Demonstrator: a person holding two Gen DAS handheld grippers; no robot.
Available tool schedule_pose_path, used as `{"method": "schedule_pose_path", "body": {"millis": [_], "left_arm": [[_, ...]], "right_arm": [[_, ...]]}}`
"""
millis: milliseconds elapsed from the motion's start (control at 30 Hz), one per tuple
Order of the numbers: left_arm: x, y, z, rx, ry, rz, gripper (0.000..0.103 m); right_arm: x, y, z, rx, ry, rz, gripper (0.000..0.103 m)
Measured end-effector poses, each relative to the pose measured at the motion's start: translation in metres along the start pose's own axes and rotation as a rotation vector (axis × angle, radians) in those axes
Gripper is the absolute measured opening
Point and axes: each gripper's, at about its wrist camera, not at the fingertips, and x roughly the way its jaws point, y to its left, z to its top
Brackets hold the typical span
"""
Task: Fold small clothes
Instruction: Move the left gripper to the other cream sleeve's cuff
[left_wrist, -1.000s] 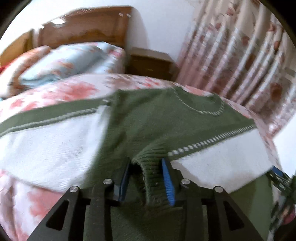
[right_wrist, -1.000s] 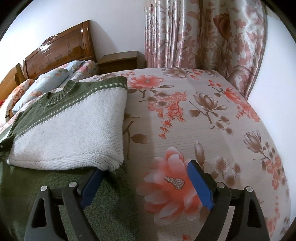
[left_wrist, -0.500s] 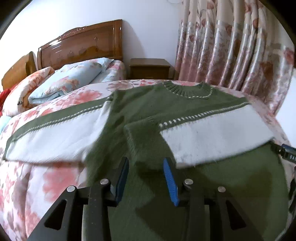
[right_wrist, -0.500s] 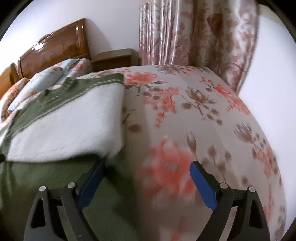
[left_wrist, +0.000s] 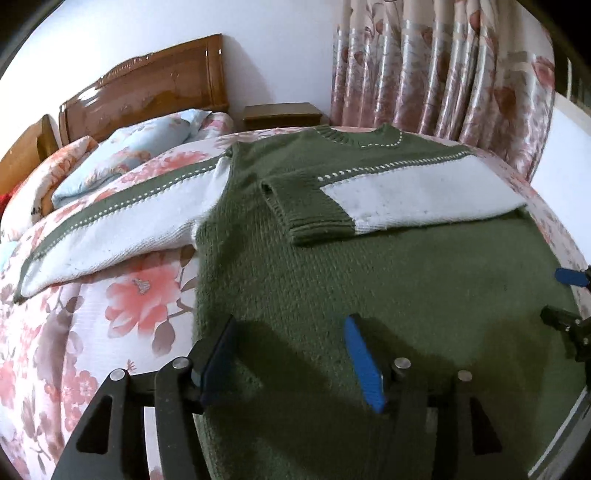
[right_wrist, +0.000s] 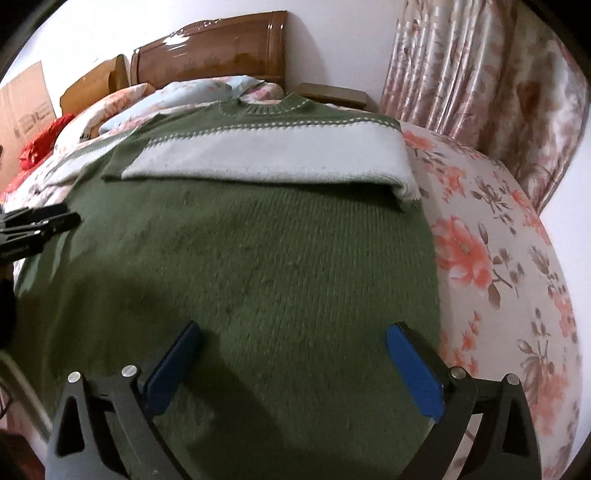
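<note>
A green and white knit sweater lies flat on the floral bed, collar at the far end. Its right sleeve is folded across the chest, green cuff near the middle. Its left sleeve lies stretched out to the left. My left gripper is open and empty above the sweater's lower left body. My right gripper is open and empty above the lower right body; the folded sleeve lies beyond it. Each gripper shows at the edge of the other's view.
The floral bedsheet slopes away on the right, and on the left. Pillows and a wooden headboard lie at the far end. A wooden nightstand and floral curtains stand behind.
My left gripper let go of the right sleeve's cuff on the chest and drew back towards the hem, opening wider. My right gripper moved left from the bedsheet to over the sweater's body.
</note>
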Motion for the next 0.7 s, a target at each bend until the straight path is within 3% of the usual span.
{"method": "schedule_pose_path", "body": {"millis": [400, 600, 700], "left_arm": [[-0.019, -0.012, -0.019, 0.058, -0.03, 0.097, 0.062], [-0.016, -0.008, -0.011, 0.026, -0.019, 0.061, 0.062], [-0.014, -0.007, -0.011, 0.016, -0.018, 0.053, 0.062]], "right_arm": [[-0.034, 0.006, -0.048, -0.025, -0.031, 0.02, 0.103], [-0.04, 0.01, -0.052, -0.041, 0.011, 0.032, 0.103], [-0.041, 0.007, -0.037, -0.057, 0.048, 0.033, 0.103]]}}
